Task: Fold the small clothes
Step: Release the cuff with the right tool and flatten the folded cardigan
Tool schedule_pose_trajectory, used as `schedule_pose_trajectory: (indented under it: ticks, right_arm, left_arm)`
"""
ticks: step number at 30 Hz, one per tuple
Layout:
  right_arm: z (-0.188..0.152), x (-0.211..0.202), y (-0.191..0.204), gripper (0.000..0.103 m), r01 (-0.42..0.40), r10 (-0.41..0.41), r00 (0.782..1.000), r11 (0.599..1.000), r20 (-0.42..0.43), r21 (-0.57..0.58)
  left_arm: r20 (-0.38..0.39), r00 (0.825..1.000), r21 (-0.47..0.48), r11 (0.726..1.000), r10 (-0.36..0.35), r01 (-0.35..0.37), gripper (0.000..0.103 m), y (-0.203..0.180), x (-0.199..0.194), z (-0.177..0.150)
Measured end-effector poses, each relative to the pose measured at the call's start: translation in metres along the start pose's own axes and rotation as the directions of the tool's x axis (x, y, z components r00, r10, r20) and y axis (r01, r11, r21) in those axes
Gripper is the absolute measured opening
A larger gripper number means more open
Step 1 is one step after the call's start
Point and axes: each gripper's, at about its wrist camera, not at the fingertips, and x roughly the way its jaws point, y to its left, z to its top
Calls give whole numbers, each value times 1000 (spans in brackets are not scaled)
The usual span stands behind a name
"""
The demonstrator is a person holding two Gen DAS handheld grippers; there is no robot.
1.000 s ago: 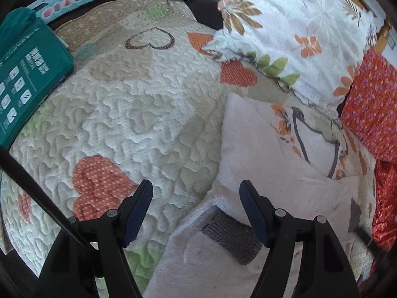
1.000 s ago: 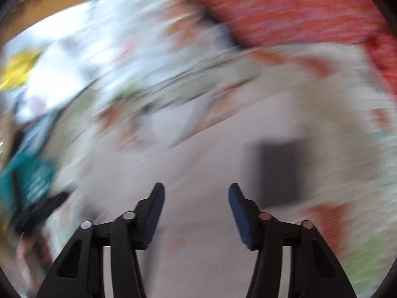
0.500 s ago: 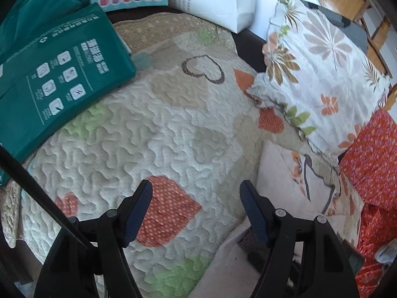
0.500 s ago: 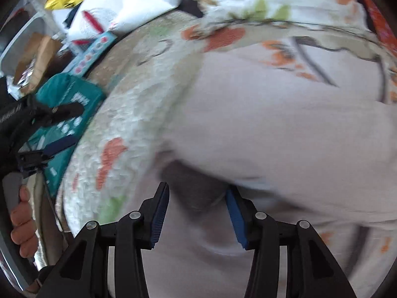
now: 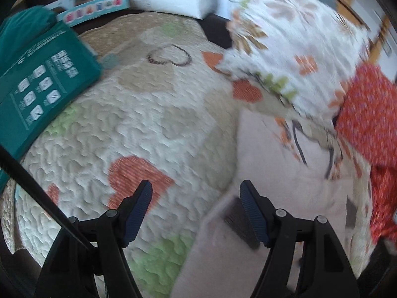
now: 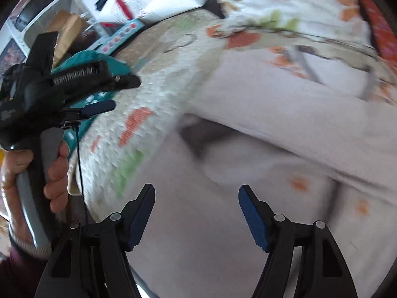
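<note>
My right hand-held gripper [image 6: 196, 213] is opening its jaws right above the pale garment [image 6: 248, 129], nothing pinched between the pads. My left hand-held gripper [image 5: 196, 211] hangs wide and empty, over the quilt [image 5: 139, 114] just past the garment's near-left corner. The garment lies on the bed's quilt, toward the floral pillow [image 5: 292, 49], a dark label [image 5: 233, 221] showing at a fold. I'd judge it light, limp and thin: it will sag and crease, not slip. Best taken at an edge or corner, one layer at a time.
</note>
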Motion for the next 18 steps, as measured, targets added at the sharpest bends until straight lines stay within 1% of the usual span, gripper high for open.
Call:
schedule_pose_trajectory:
  ticks: [3,4,5,6,7,10,12,14,15,16,17,18]
  right_arm:
    - [-26,-35,-37,75,111,-114,993,992,37,66]
    - [-41,-56,-59,75,169,-176,983,979,55,116]
    - [-52,-69,-72,75,198,-210,976,968,66,154]
    - [-61,-81,-85,75,219,-237,969,957,73,193]
    - [-77,-96,-104,75,247,-274,958,935,79,254]
    - [-108,-120,-133,75,305,-351,933,887,78,347]
    - [-125,-125,-140,75,315,-366,927,874,78,369]
    - [-134,-121,-137,75,330,-378,923,873,70,359]
    - [-139,-116,-133,75,350,-396,916,872,71,342]
    - [-143,-114,-127,75,377,-421,903,869,81,320]
    - [-145,-115,-126,75,396,-439,895,866,86,305]
    - [-145,-112,-121,76,428,-466,881,860,82,278]
  left_arm:
    - [-26,999,105,994,-29,31,72,-32,5,-24]
    - [-29,999,133,990,-39,43,72,-40,5,-32]
    - [-32,998,165,985,-50,55,72,-50,6,-43]
    - [-33,998,193,980,-52,57,72,-58,6,-52]
    - [-34,998,222,974,-49,55,72,-67,7,-62]
    - [-49,998,290,956,-42,55,72,-89,10,-92]
    - [-66,997,326,944,-35,54,72,-100,14,-111]
    - [-88,996,356,933,-16,46,73,-107,20,-129]
    - [-67,998,378,925,6,20,74,-111,19,-136]
    - [-32,999,408,913,27,-12,77,-115,17,-143]
    - [-16,999,433,901,45,-34,80,-118,16,-150]
    - [-9,998,442,896,54,-45,82,-120,15,-154]
